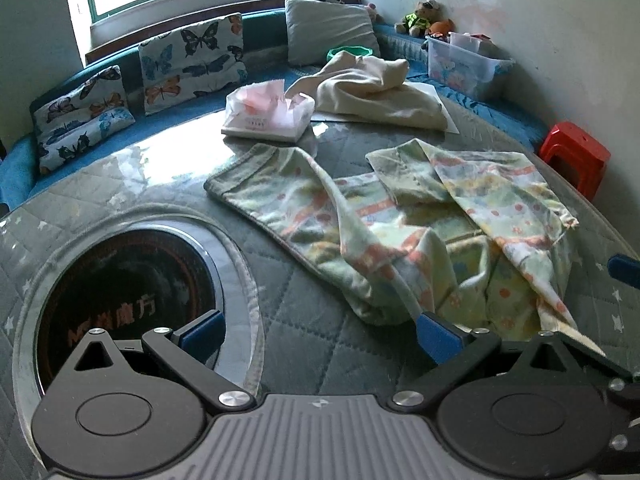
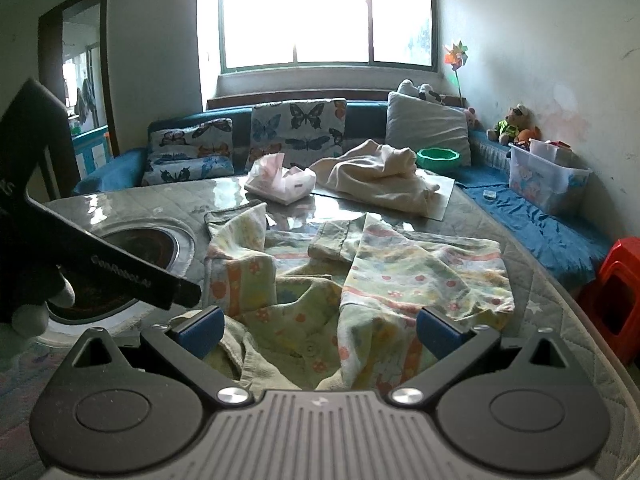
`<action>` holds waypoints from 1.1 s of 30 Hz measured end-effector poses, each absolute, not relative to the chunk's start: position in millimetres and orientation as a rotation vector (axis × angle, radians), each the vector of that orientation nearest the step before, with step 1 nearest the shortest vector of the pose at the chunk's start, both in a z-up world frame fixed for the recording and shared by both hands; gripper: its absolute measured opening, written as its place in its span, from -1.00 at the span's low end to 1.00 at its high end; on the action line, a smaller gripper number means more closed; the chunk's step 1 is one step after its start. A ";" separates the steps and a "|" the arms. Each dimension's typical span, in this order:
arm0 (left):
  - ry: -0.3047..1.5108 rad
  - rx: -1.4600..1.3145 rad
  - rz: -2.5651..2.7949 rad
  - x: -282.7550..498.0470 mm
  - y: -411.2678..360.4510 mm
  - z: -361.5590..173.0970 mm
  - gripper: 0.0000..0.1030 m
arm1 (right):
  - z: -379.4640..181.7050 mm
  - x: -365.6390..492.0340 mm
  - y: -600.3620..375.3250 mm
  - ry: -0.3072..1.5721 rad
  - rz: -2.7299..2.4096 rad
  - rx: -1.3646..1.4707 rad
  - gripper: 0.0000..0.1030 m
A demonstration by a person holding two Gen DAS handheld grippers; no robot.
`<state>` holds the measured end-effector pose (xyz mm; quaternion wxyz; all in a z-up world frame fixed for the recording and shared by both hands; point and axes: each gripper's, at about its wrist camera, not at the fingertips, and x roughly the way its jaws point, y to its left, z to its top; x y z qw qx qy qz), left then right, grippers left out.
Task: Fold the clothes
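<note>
A crumpled pale green child's garment with orange and yellow prints lies on the quilted table; it also shows in the right wrist view. My left gripper is open, low over the table just left of the garment's near edge; its right finger touches the cloth. My right gripper is open right above the garment's near part, with cloth between the fingers. A cream garment lies bunched at the table's far side, also in the right wrist view.
A round black cooktop is set in the table at left. A tissue pack lies behind the garment. Butterfly cushions, a grey pillow, a green bowl, a plastic box and a red stool surround the table.
</note>
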<state>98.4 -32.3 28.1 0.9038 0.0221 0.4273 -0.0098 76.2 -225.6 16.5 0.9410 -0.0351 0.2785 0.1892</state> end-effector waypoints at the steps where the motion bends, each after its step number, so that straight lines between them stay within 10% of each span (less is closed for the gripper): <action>1: 0.882 0.044 -0.020 100.0 -32.4 28.4 1.00 | 16.1 78.4 -225.6 0.574 0.387 -0.071 1.00; 23: 0.913 -0.044 -0.087 134.0 -40.8 16.6 0.97 | -6.2 120.5 -234.1 0.687 0.356 -0.055 1.00; 33: 0.915 -0.132 -0.155 136.7 -35.3 12.1 0.20 | -10.5 124.0 -241.1 0.693 0.320 -0.043 0.73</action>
